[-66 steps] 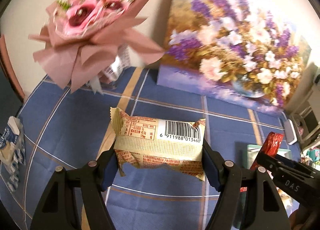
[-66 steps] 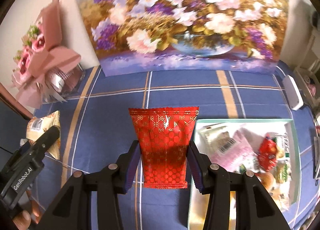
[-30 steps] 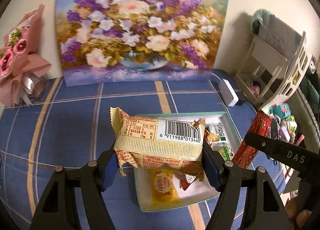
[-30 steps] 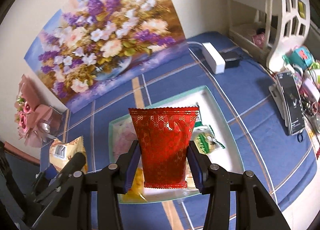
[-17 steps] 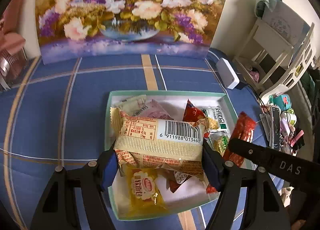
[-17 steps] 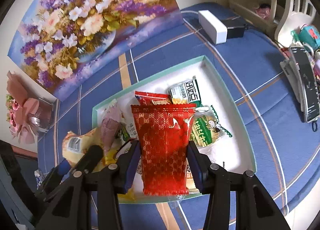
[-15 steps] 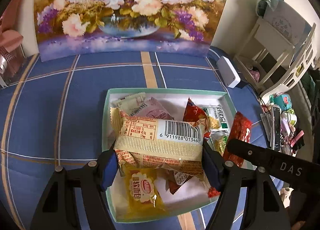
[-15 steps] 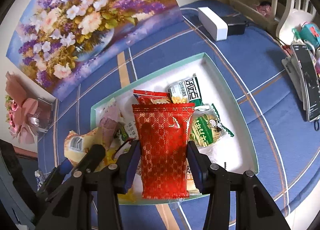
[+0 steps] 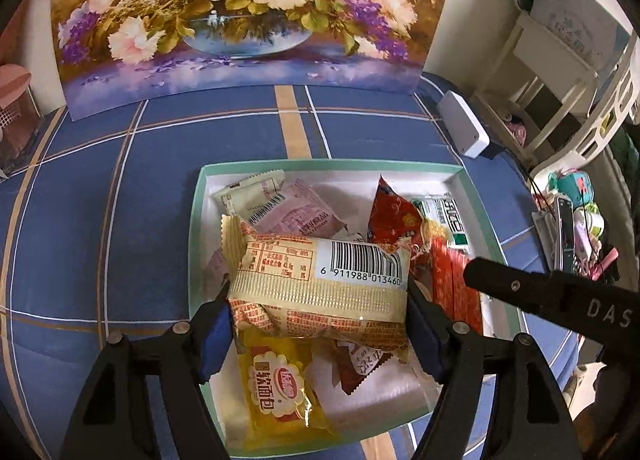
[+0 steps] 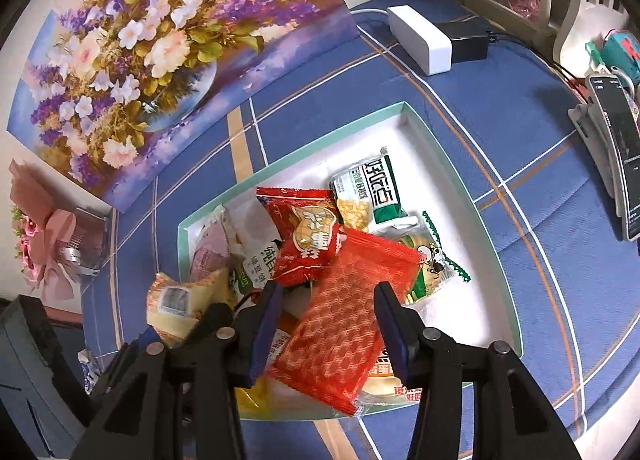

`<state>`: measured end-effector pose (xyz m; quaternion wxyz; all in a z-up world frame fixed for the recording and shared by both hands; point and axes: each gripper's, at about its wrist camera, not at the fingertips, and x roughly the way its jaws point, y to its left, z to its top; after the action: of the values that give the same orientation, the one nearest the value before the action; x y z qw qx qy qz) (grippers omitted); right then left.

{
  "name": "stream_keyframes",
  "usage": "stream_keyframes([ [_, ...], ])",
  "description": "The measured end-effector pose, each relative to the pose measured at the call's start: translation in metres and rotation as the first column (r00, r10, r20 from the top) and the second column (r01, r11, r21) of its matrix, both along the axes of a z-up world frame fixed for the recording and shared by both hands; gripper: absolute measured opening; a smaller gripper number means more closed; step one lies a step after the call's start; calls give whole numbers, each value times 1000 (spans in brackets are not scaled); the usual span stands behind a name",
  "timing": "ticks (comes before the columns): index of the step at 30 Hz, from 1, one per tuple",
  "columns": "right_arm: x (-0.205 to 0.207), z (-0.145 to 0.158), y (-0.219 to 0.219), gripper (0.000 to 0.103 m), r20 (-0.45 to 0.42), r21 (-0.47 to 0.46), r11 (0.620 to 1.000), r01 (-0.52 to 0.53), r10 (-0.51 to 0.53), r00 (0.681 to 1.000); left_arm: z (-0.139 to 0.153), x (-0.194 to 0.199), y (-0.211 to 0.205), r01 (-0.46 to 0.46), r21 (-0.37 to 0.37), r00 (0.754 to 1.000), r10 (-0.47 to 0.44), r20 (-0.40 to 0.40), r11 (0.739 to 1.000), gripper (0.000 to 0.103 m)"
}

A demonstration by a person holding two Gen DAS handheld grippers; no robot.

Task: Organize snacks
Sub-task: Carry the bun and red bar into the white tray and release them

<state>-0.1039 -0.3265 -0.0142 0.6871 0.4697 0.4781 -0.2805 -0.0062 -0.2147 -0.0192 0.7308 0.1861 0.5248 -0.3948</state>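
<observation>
Left gripper (image 9: pixel 318 320): jaws clamp the cream snack pack (image 9: pixel 320 280), held above the tray (image 9: pixel 194 236) for dropping in.
Right gripper (image 10: pixel 326 324): jaws spread; red packet (image 10: pixel 348 316) lies tilted on the pile, apparently released.

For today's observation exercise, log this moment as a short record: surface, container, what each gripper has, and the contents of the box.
surface: blue plaid cloth
container: shallow green-rimmed box, white inside
left gripper: shut on cream barcode snack pack, over the box
right gripper: fingers open, red patterned packet lying tilted between them on the pile
contents: yellow bread packet, pink packet, green-and-white packet, others
</observation>
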Motion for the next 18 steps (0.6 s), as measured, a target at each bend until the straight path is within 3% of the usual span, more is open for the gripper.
stream_keyframes([
  [10, -5, 7, -2, 52, 13, -6, 1000, 12, -12, 1000, 15, -7, -1, 32, 2, 999, -33, 10, 999, 79],
  [18, -6, 11, -1, 52, 17, -11, 1000, 8, -8, 1000, 29, 3, 14, -28, 17, 1000, 28, 13, 999, 79],
])
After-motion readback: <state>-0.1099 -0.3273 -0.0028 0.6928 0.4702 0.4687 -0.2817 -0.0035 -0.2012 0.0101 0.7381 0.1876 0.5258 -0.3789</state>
